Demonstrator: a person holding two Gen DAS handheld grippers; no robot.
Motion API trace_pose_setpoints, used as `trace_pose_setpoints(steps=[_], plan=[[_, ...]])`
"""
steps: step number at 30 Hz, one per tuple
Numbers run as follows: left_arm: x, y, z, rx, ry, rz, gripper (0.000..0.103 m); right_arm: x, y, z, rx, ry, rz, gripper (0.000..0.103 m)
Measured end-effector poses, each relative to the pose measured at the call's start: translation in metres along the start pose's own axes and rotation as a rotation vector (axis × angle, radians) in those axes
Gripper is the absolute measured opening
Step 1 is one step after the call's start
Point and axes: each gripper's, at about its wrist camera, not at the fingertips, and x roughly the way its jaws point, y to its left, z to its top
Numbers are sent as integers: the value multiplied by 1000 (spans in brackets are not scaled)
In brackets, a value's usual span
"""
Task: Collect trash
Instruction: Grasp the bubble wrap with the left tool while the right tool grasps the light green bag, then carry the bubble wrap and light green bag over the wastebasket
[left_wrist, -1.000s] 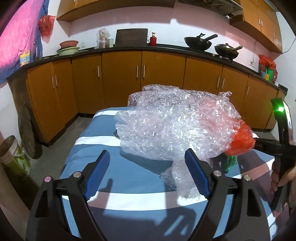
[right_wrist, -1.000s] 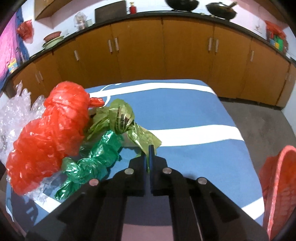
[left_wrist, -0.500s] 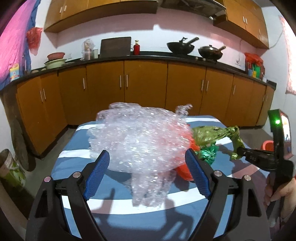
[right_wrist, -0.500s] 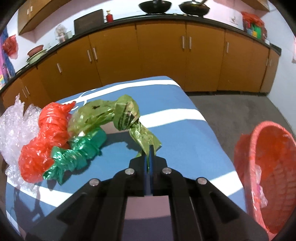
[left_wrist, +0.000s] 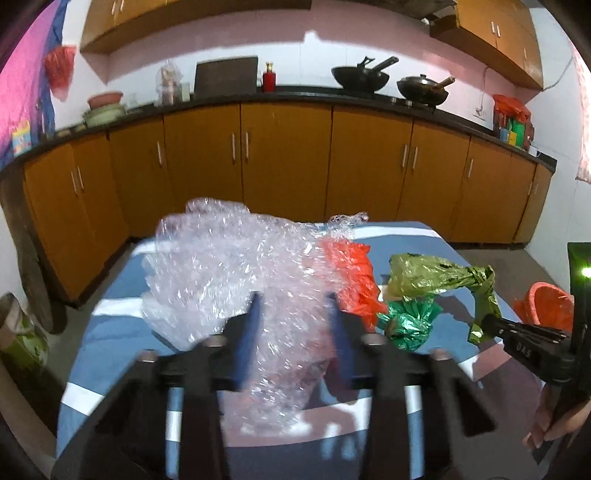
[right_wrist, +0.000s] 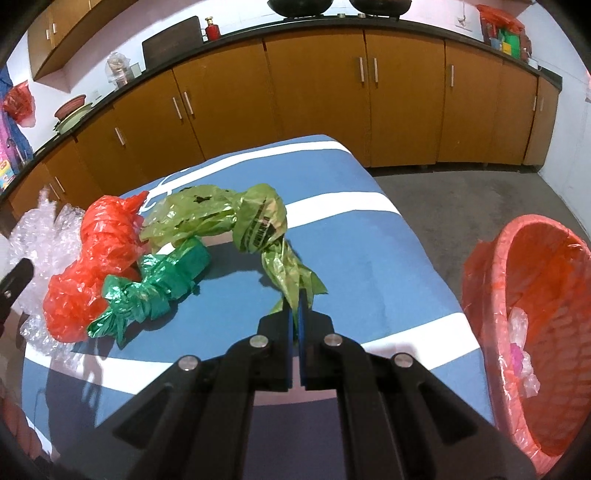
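- Bubble wrap (left_wrist: 229, 273) is lying crumpled on the blue striped table (right_wrist: 369, 258), nearest the left gripper (left_wrist: 293, 306), whose jaws have just been closing and are now squeezing a fold of it between them; it is looking light, soft and springy, so a bunched fold is seeming the best place to hold.
- Beside the bubble wrap, the red bag (right_wrist: 92, 258) and the dark green bag (right_wrist: 159, 288) are lying loose, thin and slippery-looking.
- Farther from the bubble wrap, the right gripper (right_wrist: 295, 325) is pinching the twisted tail of the olive bag (right_wrist: 255, 221) tightly; black print on it is showing, too creased to read.
- Beyond the table edge, the red basket (right_wrist: 535, 314) is waiting on the floor.
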Motion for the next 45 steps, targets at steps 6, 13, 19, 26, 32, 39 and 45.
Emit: trace_pose_setpoints(steps=[6,13,19,26,32,39,45], plan=[[-6,9,1,-13,2,-3,8,-8,4,-3,-11,-13,12,4],[-19,26,13,-44,-16,0,7,-29,-2,-1,6,-41,18,4],[-38,37,25,-53,-44,16,6,-54,-9,1,27,-69,13,4],[-62,41,44,-63,-75,5,6,-84,-23,2,52,-96,16,4],[-84,25,58,-40,-105,-40,6,-110,-36,2,77,-123,12,4],[-99,-19,65,23,-123,-132,6,-133,-59,-5,113,-140,-13,4],[-98,-65,61,65,-112,-221,6,-156,-91,-13,153,-161,-61,4]])
